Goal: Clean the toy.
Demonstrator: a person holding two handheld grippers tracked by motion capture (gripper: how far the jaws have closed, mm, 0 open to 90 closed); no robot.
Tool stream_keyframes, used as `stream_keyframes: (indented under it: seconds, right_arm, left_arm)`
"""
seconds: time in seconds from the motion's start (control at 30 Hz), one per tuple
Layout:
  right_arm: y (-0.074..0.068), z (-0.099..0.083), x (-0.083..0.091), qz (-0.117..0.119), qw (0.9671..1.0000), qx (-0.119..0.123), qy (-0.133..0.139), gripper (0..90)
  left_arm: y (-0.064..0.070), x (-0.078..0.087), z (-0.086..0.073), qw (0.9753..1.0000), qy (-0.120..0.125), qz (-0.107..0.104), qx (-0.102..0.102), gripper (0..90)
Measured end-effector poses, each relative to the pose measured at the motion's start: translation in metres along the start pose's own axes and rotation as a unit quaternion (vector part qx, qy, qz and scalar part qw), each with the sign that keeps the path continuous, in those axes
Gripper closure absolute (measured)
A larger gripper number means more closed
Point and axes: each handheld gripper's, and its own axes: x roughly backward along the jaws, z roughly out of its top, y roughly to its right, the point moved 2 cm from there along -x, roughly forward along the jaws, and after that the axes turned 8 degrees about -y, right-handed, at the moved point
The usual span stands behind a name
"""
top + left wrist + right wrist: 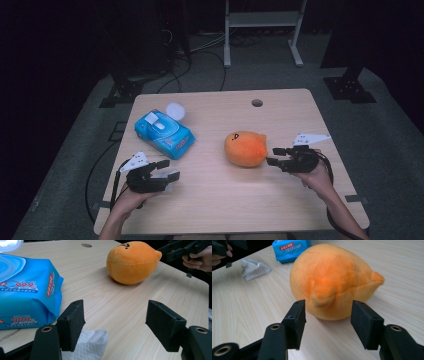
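Note:
An orange plush toy [244, 148] lies right of the table's middle, also the plush toy [131, 262] and the plush toy [332, 281]. My right gripper [272, 156] stands open just to its right, jaws level with the toy's near end but apart from it; right gripper [327, 323]. A blue wet-wipe pack [164, 132] lies at the left; wipe pack [25, 290]. My left gripper [169, 169] is open near the front left, over a crumpled white tissue [87, 345] on the table; left gripper [115, 327].
A white round lid [175, 110] lies behind the wipe pack. The table [280, 200] has a cable hole [257, 103] near its far edge. Stand legs and cables sit on the floor beyond. Bare wood lies between the grippers.

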Motion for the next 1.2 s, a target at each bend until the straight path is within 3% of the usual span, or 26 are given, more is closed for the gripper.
stream_keyframes:
  seconds: [0.3, 1.2]
  right_arm:
    - [0.004, -0.017, 0.014, -0.013, 0.9998, -0.010, -0.005, 38.6]
    - [0.015, -0.066, 0.048, -0.039, 0.9979, -0.049, -0.016, 34.2]
  left_arm:
    - [0.000, -0.001, -0.002, 1.0000, -0.003, 0.006, -0.001, 28.3]
    - [0.003, -0.007, -0.005, 0.9999, -0.010, 0.007, -0.002, 24.5]
